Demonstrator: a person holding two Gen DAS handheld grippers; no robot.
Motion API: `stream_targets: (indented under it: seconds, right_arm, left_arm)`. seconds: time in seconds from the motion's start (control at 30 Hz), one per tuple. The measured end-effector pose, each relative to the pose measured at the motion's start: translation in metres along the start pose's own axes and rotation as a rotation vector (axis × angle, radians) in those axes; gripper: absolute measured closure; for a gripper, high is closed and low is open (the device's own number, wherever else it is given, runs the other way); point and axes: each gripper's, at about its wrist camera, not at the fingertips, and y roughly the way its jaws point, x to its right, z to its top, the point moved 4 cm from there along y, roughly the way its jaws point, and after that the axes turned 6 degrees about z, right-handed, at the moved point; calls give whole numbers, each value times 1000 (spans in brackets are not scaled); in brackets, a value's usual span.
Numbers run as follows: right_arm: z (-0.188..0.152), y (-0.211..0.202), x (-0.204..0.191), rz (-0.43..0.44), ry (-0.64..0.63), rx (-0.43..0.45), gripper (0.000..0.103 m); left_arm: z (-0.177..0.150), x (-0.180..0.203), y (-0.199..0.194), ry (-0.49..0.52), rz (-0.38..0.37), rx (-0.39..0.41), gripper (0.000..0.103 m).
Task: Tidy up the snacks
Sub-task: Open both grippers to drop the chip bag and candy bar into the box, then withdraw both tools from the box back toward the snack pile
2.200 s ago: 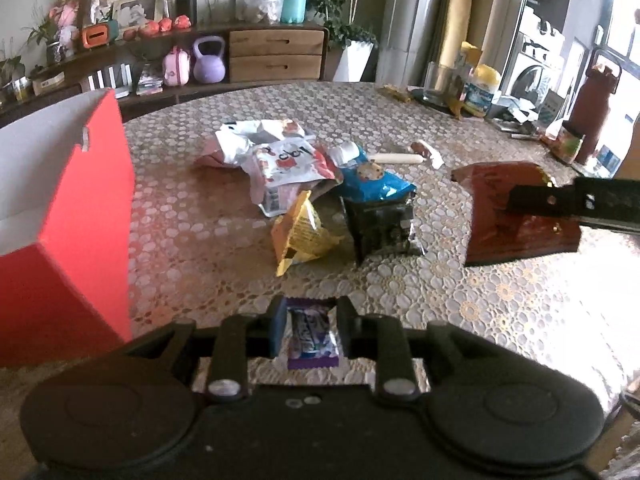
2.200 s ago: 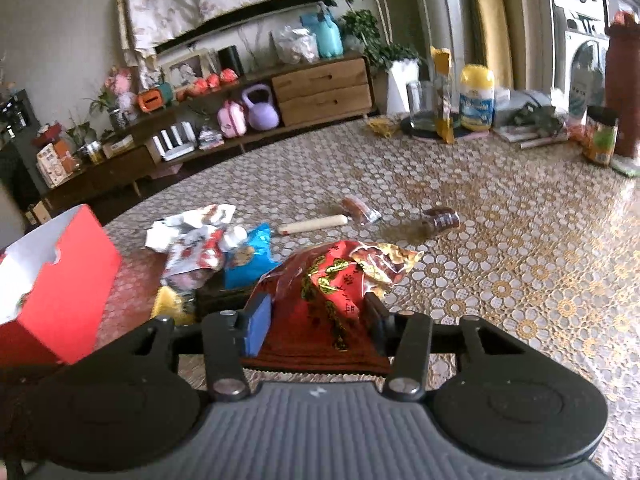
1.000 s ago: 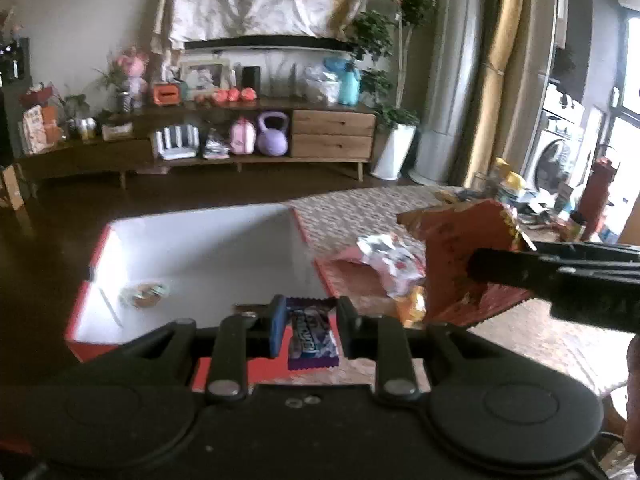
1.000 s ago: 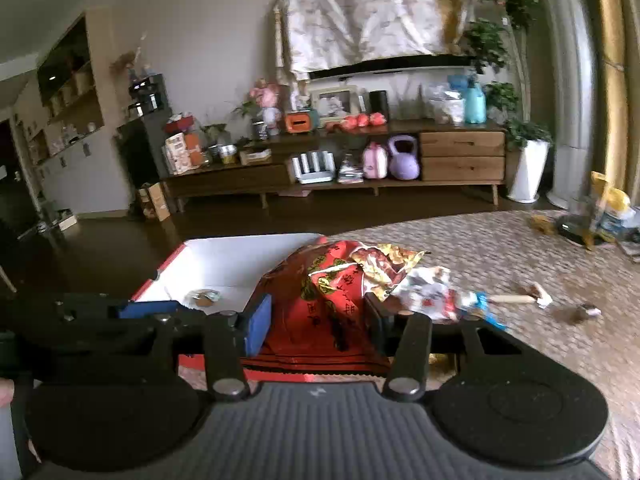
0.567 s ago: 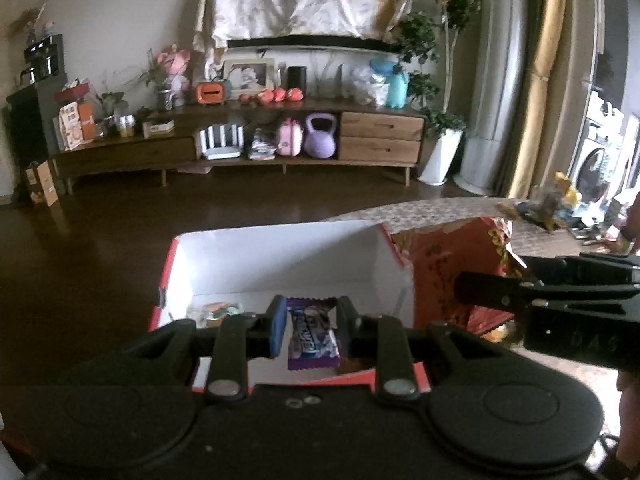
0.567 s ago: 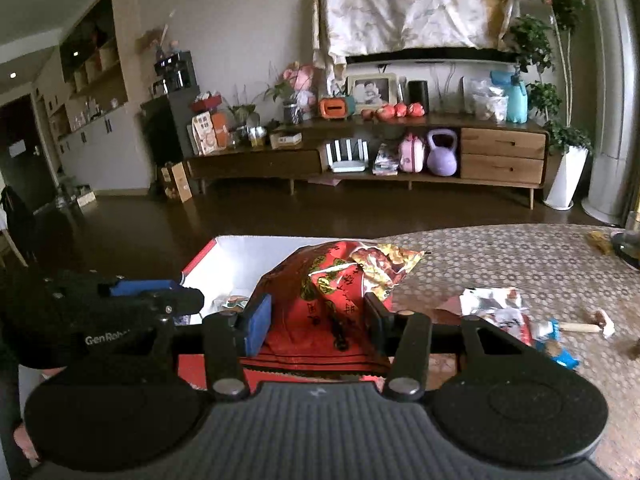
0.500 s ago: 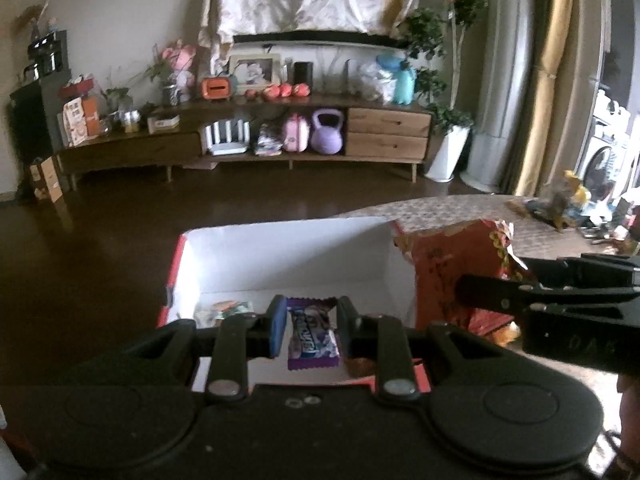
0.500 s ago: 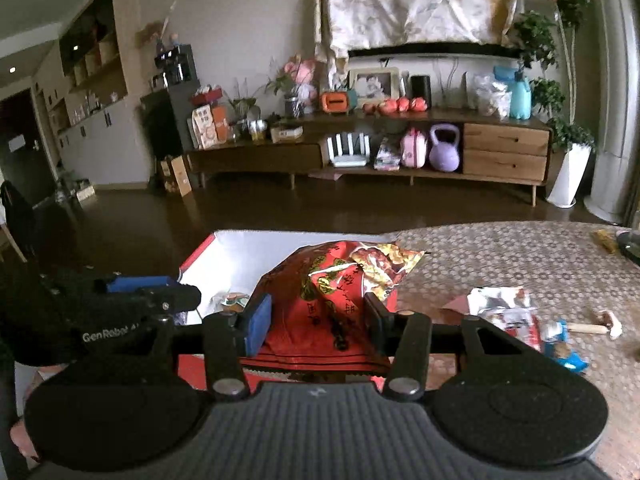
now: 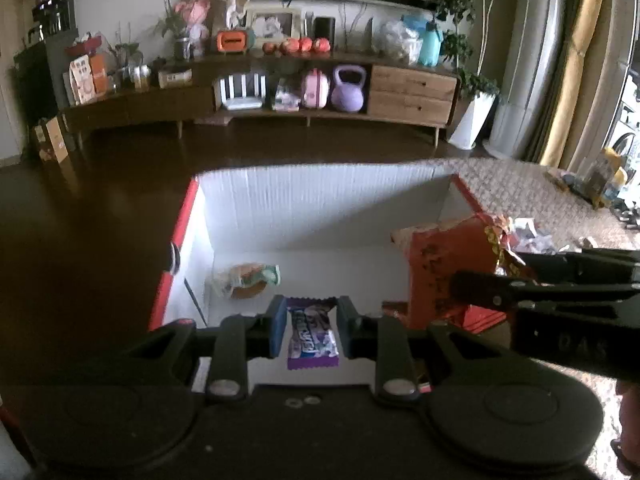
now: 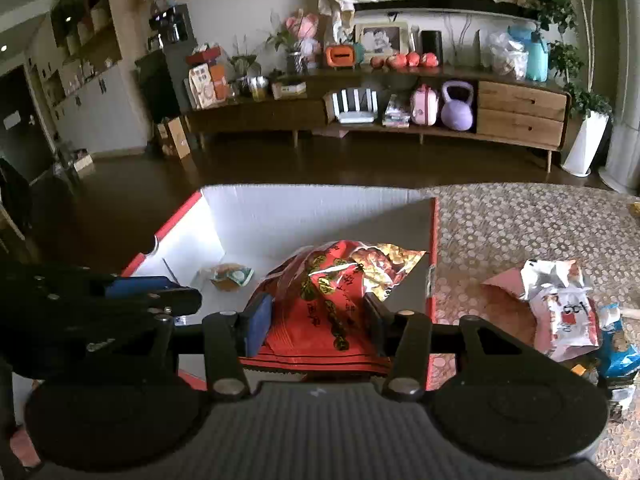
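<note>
My left gripper [image 9: 312, 326] is shut on a small purple snack bar [image 9: 311, 336] and holds it over the open red box [image 9: 320, 204] with white inside walls. My right gripper [image 10: 316, 320] is shut on a red snack bag [image 10: 324, 304] with gold print, held over the box's right side [image 10: 432, 248]. The right gripper and its bag [image 9: 444, 272] show at the right of the left wrist view. The left gripper [image 10: 152, 292] shows at the left of the right wrist view. One wrapped snack [image 9: 246, 278] lies on the box floor, also in the right wrist view [image 10: 232, 274].
The box stands at the edge of a table with a patterned lace cloth [image 10: 520, 224]. A pile of loose snack packets [image 10: 560, 308] lies on the cloth to the right. Beyond the table edge are dark floor and a low wooden sideboard [image 9: 280, 100].
Both grippers have moved from the snack pile over to the red box, carrying their snacks. In the last half second both have come lower and closer over the box opening.
</note>
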Motion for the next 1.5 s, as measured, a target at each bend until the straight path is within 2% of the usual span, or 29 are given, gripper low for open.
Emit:
stream_targets:
  seconds: [0.3, 0.47, 0.53, 0.67, 0.9, 1.0, 1.1, 1.33, 1.5]
  right_arm:
    - [-6, 16, 2, -25, -9, -55, 53]
    - [-8, 19, 0, -12, -18, -66, 52]
    - [-8, 18, -1, -10, -24, -70, 51]
    - [-7, 12, 1, -9, -14, -56, 51]
    - [-5, -6, 2, 9, 0, -30, 42]
    - [-5, -18, 3, 15, 3, -7, 36]
    - [-7, -31, 2, 22, 4, 9, 35]
    - [-10, -62, 3, 4, 10, 53, 22]
    - [-15, -86, 4, 4, 15, 75, 20]
  left_arm:
    - [-11, 1, 17, 14, 1, -44, 77]
    - [-13, 3, 19, 19, -1, -50, 69]
    - [-13, 3, 18, 16, -2, -48, 60]
    - [-12, 0, 13, 2, 28, -26, 30]
    - [-9, -3, -5, 4, 45, 22, 12]
    - [-8, -2, -15, 1, 36, 44, 9]
    - [-6, 2, -27, 10, 37, 66, 7]
    - [-4, 11, -52, 18, 29, 110, 1]
    - [-4, 18, -74, 20, 11, 144, 0]
